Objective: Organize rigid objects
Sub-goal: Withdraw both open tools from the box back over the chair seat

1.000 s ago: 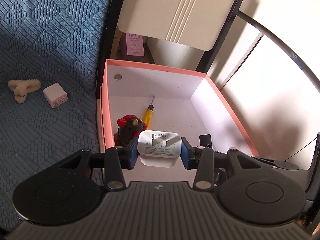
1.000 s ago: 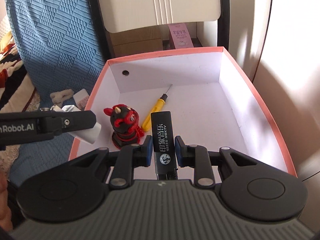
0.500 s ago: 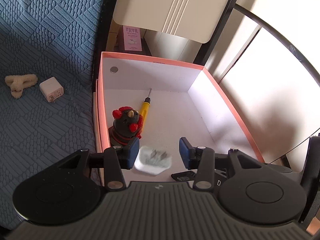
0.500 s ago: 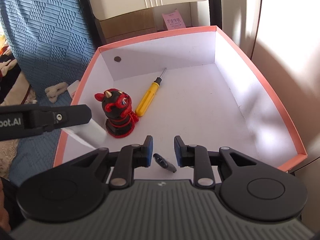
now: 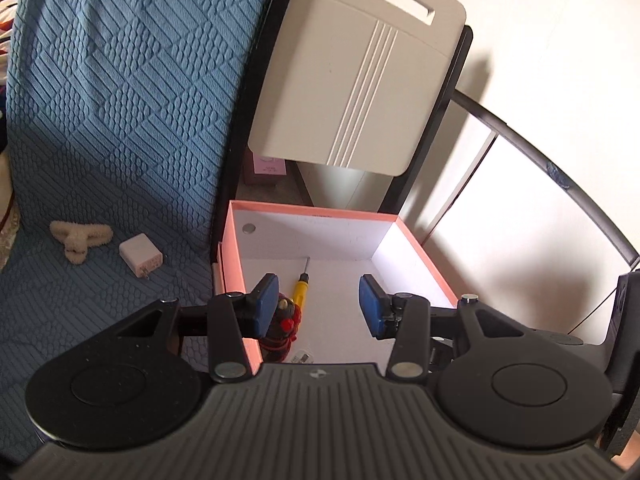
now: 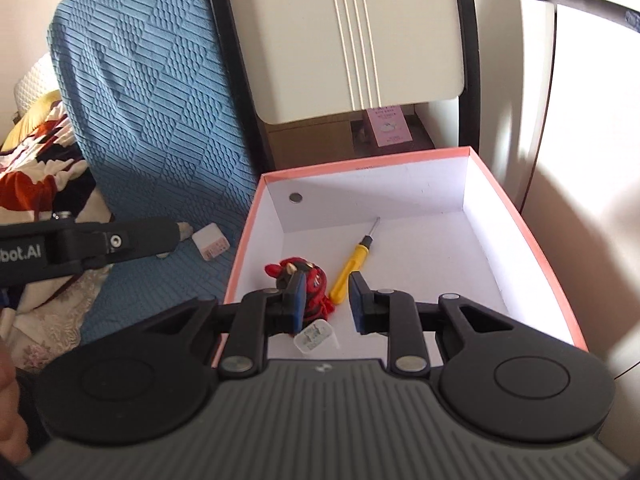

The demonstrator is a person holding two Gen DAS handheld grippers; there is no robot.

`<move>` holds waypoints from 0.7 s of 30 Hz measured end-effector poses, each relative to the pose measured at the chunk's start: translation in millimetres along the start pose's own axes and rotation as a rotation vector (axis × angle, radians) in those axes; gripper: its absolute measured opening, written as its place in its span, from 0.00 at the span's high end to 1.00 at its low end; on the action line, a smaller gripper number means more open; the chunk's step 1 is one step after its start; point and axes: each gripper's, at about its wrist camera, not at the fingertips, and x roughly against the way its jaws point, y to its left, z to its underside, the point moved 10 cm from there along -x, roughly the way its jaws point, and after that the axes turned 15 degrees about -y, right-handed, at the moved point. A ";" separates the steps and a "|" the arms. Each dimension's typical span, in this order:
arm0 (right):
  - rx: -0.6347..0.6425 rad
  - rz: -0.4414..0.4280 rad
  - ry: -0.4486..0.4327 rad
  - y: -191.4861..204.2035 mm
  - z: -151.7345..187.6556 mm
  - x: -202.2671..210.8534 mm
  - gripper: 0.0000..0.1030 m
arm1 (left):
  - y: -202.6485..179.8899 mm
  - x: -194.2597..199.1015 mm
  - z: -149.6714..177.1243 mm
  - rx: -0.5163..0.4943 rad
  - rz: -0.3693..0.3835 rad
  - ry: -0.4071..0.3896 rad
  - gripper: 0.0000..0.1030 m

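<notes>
Left gripper [image 5: 319, 306] jaws stand apart, nothing between the blue pads [image 5: 266, 304]. Right gripper [image 6: 325, 305] jaws are narrower but a clear gap shows, also holding nothing.

In the right wrist view, the white charger [image 6: 317, 337] lies on the box floor just below the gap, at about 6 o'clock from the fingertips, prongs up, touching neither pad. In the left wrist view only a sliver of it [image 5: 303, 358] shows at 6 o'clock, at the edge of the gripper body.

The red and black figurine [image 6: 306, 282] stands upright at 10 o'clock from the right gripper's gap, partly hidden behind the left pad. In the left wrist view it [image 5: 285, 322] sits right behind the left pad, at 9 o'clock.

The yellow screwdriver [image 6: 352, 266] lies on the floor at 12 to 1 o'clock, tip pointing to the far wall, near the figurine, not touching the jaws.

All three are inside the pink-rimmed box [image 6: 532, 240].

Outside the box, at 10 o'clock on the blue quilted cover [image 5: 120, 100], a second white charger [image 5: 141, 255] lies beside a cream fuzzy clip [image 5: 80, 238]. Beyond the box: a beige panel [image 5: 356, 76] and a pink carton [image 6: 390, 126].
</notes>
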 end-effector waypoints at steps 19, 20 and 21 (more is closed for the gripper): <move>0.094 -0.177 -0.060 108.0 -9.3 15.9 0.73 | 65.3 65.7 -26.7 0.029 -0.061 -0.123 0.51; 0.097 -0.181 -0.056 112.5 -7.5 15.2 0.73 | 71.7 67.8 -25.8 0.033 -0.069 -0.125 0.51; 0.101 -0.185 -0.052 116.7 -5.7 14.0 0.73 | 77.0 69.8 -25.5 0.037 -0.075 -0.126 0.51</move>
